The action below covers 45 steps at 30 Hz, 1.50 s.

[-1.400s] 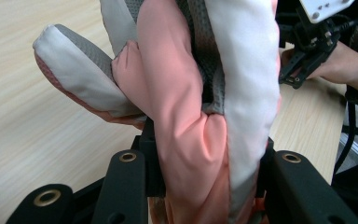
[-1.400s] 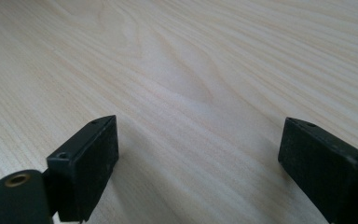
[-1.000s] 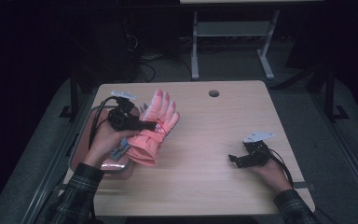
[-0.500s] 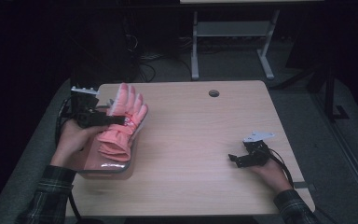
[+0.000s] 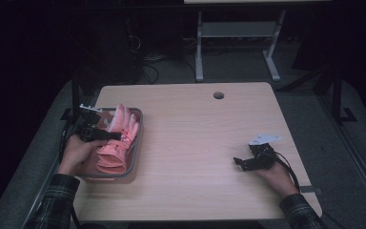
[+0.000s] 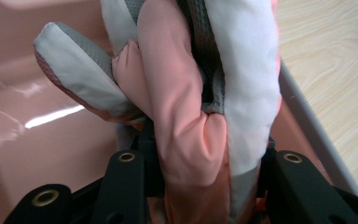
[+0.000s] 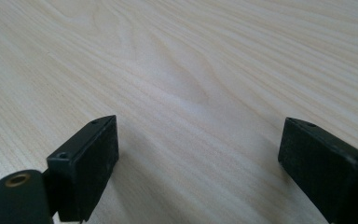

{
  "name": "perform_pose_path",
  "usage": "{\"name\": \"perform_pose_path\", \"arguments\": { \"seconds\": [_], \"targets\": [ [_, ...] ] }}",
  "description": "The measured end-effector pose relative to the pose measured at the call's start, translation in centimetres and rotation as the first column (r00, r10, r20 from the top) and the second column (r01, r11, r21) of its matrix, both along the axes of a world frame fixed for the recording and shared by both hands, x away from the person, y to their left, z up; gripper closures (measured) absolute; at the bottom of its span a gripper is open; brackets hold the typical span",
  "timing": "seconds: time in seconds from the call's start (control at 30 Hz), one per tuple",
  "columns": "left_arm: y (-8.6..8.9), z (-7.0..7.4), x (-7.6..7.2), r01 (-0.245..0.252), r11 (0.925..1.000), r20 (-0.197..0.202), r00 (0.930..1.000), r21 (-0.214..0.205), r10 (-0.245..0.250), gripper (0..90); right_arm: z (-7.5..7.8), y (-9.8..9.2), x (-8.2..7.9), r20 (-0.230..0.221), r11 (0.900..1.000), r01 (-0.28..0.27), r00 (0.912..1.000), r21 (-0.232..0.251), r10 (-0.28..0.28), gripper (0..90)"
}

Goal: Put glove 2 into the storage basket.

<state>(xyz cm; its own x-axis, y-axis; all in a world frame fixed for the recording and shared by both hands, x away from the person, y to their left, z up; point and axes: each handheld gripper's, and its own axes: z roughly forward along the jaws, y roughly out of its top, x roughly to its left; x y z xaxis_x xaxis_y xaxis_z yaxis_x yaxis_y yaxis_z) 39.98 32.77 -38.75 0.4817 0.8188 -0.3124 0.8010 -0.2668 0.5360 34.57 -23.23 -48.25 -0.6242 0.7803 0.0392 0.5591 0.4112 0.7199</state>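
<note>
Work in hand: a pink glove (image 5: 116, 138) is being placed into a grey-rimmed tray (image 5: 138, 138) at the left side of the worktop (image 5: 209, 143)
Left tool (image 5: 116, 136): the glove is being gripped between its jaws; in the left gripper view the padded pink and pale grey fabric (image 6: 205, 107) is being squeezed between the two black jaws
Right tool (image 5: 238, 162): it is being held spread and empty, resting low at the near right of the worktop, well apart from the tray; in the right gripper view bare wood grain (image 7: 191, 84) is being framed between its jaws
Where the glove is: it is being held over or inside the tray, fingers toward the far end, cuff toward the near end
Done: the carry to the tray is judged to be as good as finished
Left: the glove is not yet being let go; lowering fully, releasing and drawing the left tool clear are judged to be outstanding
Hard to make out: whether the glove is being rested on the tray floor or hung just above it cannot be told; the near end of the tray is being covered by the hand (image 5: 76, 151) and the glove; the surroundings beyond the worktop are being lost in darkness
</note>
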Motion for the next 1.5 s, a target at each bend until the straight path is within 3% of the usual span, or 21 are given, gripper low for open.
{"name": "perform_pose_path", "arguments": {
  "seconds": [0.2, 0.27, 0.43, 0.5, 0.73, 0.83, 1.03, 1.3, 1.5],
  "targets": [
    [0.1, -1.0, 0.0, 0.003, 1.0000, -0.004, 1.0000, -0.010, -0.003, 56.1, 0.0, 0.0, 0.0, 0.003, 1.0000, 0.000, 1.0000, -0.001, 0.000, 11.5],
    [0.3, -0.9, 0.0, 0.004, 0.9995, 0.001, 1.0000, -0.030, -0.004, 48.4, 0.0, 0.0, 0.0, 0.005, 1.0000, 0.001, 1.0000, -0.002, -0.001, 11.5],
    [0.9, -0.2, 0.1, -0.002, 1.0000, 0.047, 0.9989, 0.005, 0.001, 23.0, 0.0, 0.0, 0.0, 0.005, 1.0000, 0.002, 1.0000, -0.001, -0.002, 11.5],
    [1.2, 0.4, -0.1, -0.018, 0.9998, 0.067, 0.9976, 0.001, 0.018, 21.4, 0.0, 0.0, 0.0, 0.000, 1.0000, 0.004, 1.0000, 0.001, -0.004, 11.5],
    [2.1, 1.6, -0.5, -0.041, 0.9978, 0.115, 0.9928, 0.053, 0.034, 17.6, 0.0, 0.0, 0.0, -0.003, 1.0000, 0.008, 1.0000, 0.002, -0.008, 11.5],
    [2.5, 2.0, -0.7, -0.047, 0.9978, 0.128, 0.9909, 0.046, 0.041, 15.8, 0.0, 0.0, 0.0, -0.004, 1.0000, 0.008, 1.0000, 0.002, -0.008, 11.5],
    [3.5, 3.9, -1.6, -0.065, 0.9977, 0.189, 0.9802, 0.019, 0.061, 15.7, 0.0, 0.0, 0.0, -0.004, 1.0000, 0.009, 1.0000, 0.002, -0.009, 11.5],
    [1.0, 6.9, -2.2, 0.002, 0.9999, 0.268, 0.9635, -0.010, 0.001, 15.7, 0.0, 0.0, 0.0, 0.002, 1.0000, 0.007, 1.0000, 0.000, -0.007, 11.5],
    [-2.5, 7.5, -2.4, 0.073, 0.9972, 0.302, 0.9513, -0.017, -0.064, 15.7, 0.0, 0.0, 0.0, 0.001, 1.0000, 0.007, 1.0000, 0.001, -0.007, 11.5]
  ]
}}
